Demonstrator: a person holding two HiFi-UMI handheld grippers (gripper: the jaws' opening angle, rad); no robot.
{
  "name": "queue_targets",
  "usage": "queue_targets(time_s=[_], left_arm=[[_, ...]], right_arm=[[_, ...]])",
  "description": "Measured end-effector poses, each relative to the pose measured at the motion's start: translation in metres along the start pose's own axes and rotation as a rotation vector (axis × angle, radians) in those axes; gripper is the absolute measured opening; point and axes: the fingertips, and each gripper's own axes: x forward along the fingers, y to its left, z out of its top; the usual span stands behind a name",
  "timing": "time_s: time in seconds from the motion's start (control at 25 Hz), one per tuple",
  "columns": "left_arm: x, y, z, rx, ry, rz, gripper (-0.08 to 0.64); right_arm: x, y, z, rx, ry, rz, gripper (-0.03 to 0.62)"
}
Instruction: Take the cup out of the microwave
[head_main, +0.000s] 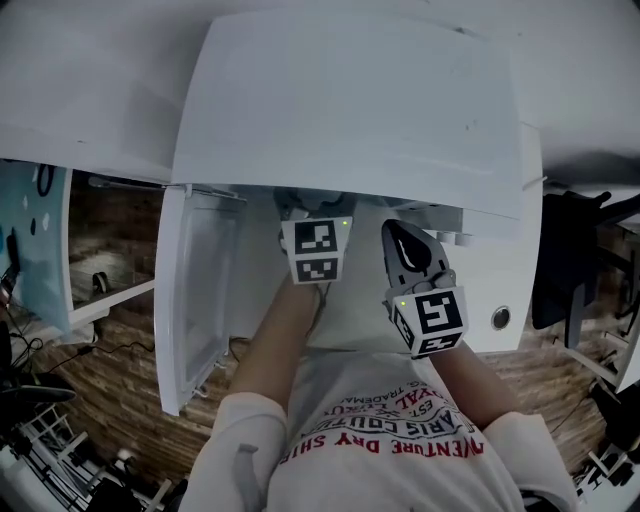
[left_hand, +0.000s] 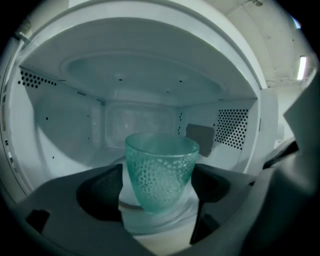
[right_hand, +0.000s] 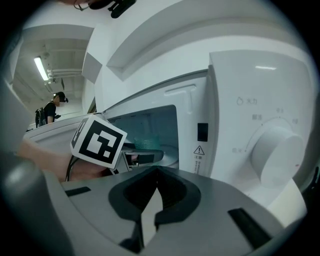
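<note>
**Head view.** The floor (head_main: 110, 380) has a wood pattern, and a white microwave (head_main: 350, 100) stands above it. Its door (head_main: 195, 290) is swung open to the left. The left gripper (head_main: 312, 228) reaches into the cavity, so its tips are hidden under the housing. The right gripper (head_main: 408, 250) hangs outside, in front of the control panel.

**Left gripper view.** The cup (left_hand: 160, 170), a green dimpled glass, stands upright on the turntable (left_hand: 150, 222) inside the cavity. It sits directly between the jaws. The jaws are spread wide, one pad just beside each wall of the cup, and no squeeze is evident: the claw is released.

**Right gripper view.** The jaws are clenched together with nothing between them. The knob (right_hand: 275, 150) lies ahead on the right. The other gripper's marker cube (right_hand: 98, 140) shows at the cavity opening.

**Step in hand.** Judged from this: positioning for the grasp, with the cup not yet taken.

**Next move.** Close the left jaws evenly on the cup's wall. Lift it slightly clear of the turntable. Withdraw it straight out, keeping it upright and clear of the cavity's frame and the door.
</note>
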Motion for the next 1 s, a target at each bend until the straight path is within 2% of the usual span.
queue_targets(time_s=[0.12,0.24,0.32,0.72,1.0], left_arm=[[0.005,0.003,0.002,-0.011,0.010,-0.005,0.416],[0.007,0.003,0.005,0.050,0.008,0.002,0.376],[0.007,0.001,0.005,0.063,0.010,-0.007,0.376],[-0.005,-0.004,0.000,0.003,0.021,-0.034,0.370],[-0.032,-0.016,0.000,0.009,0.006,-0.054,0.368]], right_arm=[[0.001,-0.003,-0.004,0.007,0.010,-0.011,0.012],[0.003,-0.004,-0.007,0.013,0.019,-0.015,0.012],[0.003,-0.004,-0.009,0.016,0.023,-0.018,0.012],[0.004,0.008,-0.015,0.032,0.044,-0.007,0.012],[-0.011,0.009,-0.018,0.028,0.033,-0.020,0.012]])
